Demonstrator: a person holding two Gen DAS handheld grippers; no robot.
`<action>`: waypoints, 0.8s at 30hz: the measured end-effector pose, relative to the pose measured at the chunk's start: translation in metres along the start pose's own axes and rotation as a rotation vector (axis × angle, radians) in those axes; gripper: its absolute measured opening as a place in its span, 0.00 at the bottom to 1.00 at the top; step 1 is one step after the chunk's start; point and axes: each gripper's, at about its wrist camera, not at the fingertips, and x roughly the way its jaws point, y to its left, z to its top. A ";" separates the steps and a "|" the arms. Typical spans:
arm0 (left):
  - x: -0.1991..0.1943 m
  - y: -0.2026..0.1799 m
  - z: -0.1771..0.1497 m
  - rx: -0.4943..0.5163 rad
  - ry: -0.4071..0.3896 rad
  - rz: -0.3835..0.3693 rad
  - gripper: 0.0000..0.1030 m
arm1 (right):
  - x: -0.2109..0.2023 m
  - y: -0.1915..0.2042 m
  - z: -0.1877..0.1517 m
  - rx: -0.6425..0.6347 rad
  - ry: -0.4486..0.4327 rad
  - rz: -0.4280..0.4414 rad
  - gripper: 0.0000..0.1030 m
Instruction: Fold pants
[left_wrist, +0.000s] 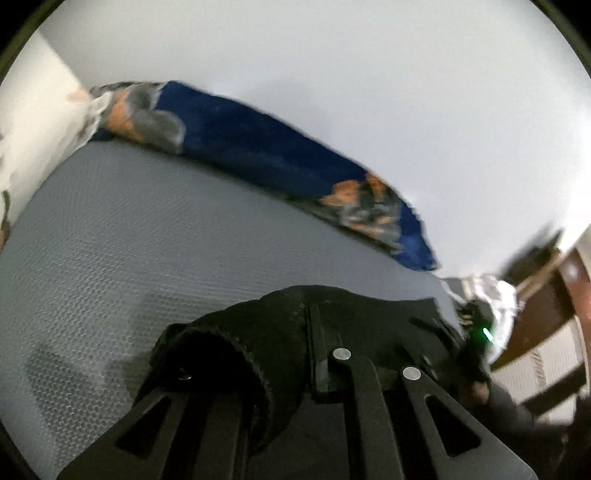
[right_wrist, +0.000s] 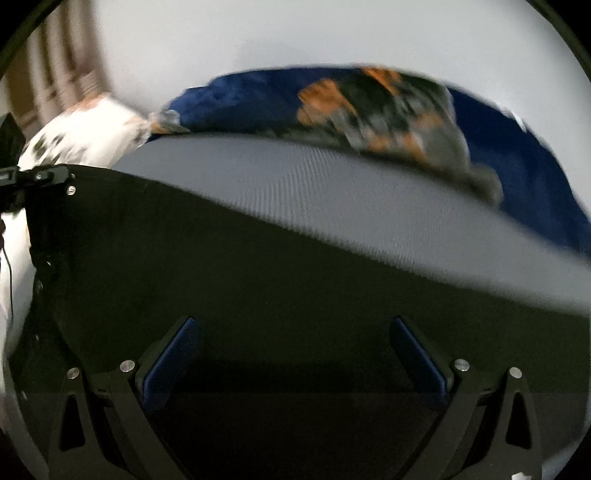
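The black pants (left_wrist: 258, 332) bunch around my left gripper (left_wrist: 317, 314), which is shut on a fold of the fabric and holds it above the grey mattress (left_wrist: 147, 221). In the right wrist view the pants (right_wrist: 258, 277) spread wide and dark across the lower half of the picture. Over them my right gripper (right_wrist: 294, 321) stands open, its blue pads (right_wrist: 170, 362) far apart with nothing pressed between them. At the left edge of that view a black device (right_wrist: 37, 173) sits at the pants' upper corner. The picture is blurred.
A blue blanket with orange and grey patches (left_wrist: 258, 140) (right_wrist: 258, 99) lies along the mattress's far edge by a white wall. A white patterned pillow (right_wrist: 85, 125) sits at the far left. Dark wooden furniture (left_wrist: 554, 295) stands at the right.
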 end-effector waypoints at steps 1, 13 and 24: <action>-0.005 -0.002 -0.002 0.007 -0.006 -0.022 0.07 | 0.006 -0.004 0.011 -0.079 0.020 0.010 1.00; -0.027 -0.013 -0.012 0.071 -0.007 -0.076 0.07 | 0.078 -0.010 0.056 -0.488 0.369 0.304 0.66; -0.015 -0.004 -0.012 0.056 0.004 -0.009 0.07 | 0.075 -0.027 0.051 -0.503 0.399 0.307 0.26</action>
